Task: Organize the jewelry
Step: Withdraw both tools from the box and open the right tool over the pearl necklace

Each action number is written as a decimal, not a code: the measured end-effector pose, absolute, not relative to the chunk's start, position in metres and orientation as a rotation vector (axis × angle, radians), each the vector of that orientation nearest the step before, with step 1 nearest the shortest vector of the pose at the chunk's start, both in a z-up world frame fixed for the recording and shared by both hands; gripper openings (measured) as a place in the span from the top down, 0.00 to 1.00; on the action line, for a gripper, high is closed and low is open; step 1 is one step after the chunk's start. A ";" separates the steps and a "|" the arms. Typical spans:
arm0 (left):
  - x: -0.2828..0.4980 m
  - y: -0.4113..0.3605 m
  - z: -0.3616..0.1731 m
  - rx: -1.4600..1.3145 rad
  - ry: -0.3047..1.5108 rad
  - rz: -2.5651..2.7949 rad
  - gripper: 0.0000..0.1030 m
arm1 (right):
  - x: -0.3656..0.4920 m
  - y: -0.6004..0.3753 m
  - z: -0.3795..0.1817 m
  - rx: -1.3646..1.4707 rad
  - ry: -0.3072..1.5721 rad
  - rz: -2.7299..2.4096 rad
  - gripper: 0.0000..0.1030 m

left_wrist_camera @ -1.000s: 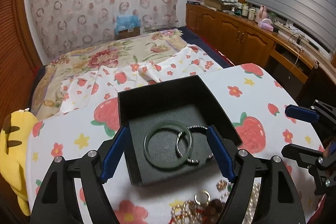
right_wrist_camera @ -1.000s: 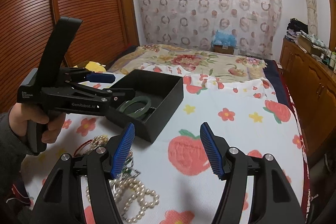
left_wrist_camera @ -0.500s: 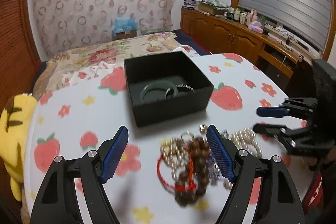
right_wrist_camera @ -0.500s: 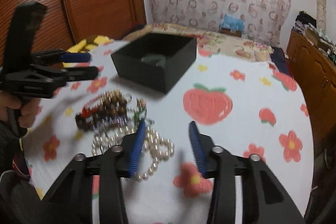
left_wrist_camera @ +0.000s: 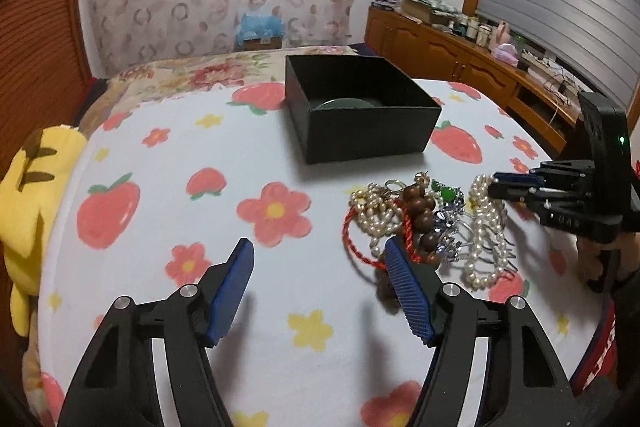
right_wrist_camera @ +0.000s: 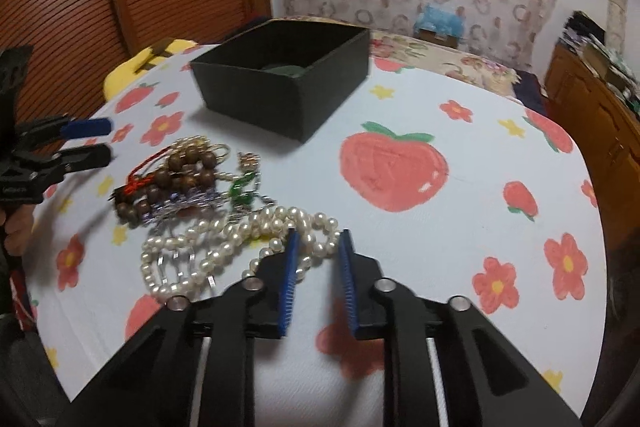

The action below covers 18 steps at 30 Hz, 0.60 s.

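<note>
A black open box point(left_wrist_camera: 360, 131) point(right_wrist_camera: 248, 91) holds a green bangle point(left_wrist_camera: 348, 103) point(right_wrist_camera: 286, 69). In front of it lies a tangle of jewelry: a wooden bead bracelet point(left_wrist_camera: 420, 211) point(right_wrist_camera: 180, 171), a red cord point(left_wrist_camera: 352, 239), a green stone piece point(left_wrist_camera: 446, 193) and a pearl necklace point(left_wrist_camera: 486, 227) point(right_wrist_camera: 224, 239). My left gripper point(left_wrist_camera: 319, 247) point(right_wrist_camera: 109, 140) is open and closing, nothing between its fingers; its right finger is at the pile's near edge. My right gripper point(right_wrist_camera: 320, 233) point(left_wrist_camera: 494, 185) is closing on a loop of the pearl necklace, which touches both pads.
The table wears a white cloth with strawberries and flowers point(left_wrist_camera: 200, 147). A yellow plush toy point(left_wrist_camera: 28, 187) hangs at its left edge. A bed lies behind the table, and wooden cabinets point(left_wrist_camera: 460, 63) line the right wall. A hand point(left_wrist_camera: 600, 259) holds the right gripper.
My left gripper drew back from over the box to the near side of the table. My right gripper sank to the pearl necklace and its jaws narrowed around a loop.
</note>
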<state>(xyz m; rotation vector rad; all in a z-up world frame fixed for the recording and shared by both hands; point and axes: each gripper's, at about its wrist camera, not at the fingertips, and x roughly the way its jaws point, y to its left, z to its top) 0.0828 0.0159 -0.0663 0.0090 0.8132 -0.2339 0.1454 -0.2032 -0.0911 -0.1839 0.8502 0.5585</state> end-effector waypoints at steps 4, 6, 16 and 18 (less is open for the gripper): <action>0.078 0.013 -0.069 0.002 0.824 -0.254 0.40 | 0.148 -0.202 -0.093 -0.188 0.864 0.570 0.81; 0.074 0.010 -0.072 -0.001 0.831 -0.267 0.43 | 0.149 -0.201 -0.094 -0.193 0.865 0.569 0.81; 0.065 -0.019 -0.072 0.035 0.829 -0.336 0.51 | 0.147 -0.196 -0.096 -0.220 0.855 0.554 0.81; 0.066 -0.027 -0.071 0.058 0.824 -0.347 0.59 | 0.147 -0.196 -0.095 -0.222 0.855 0.553 0.81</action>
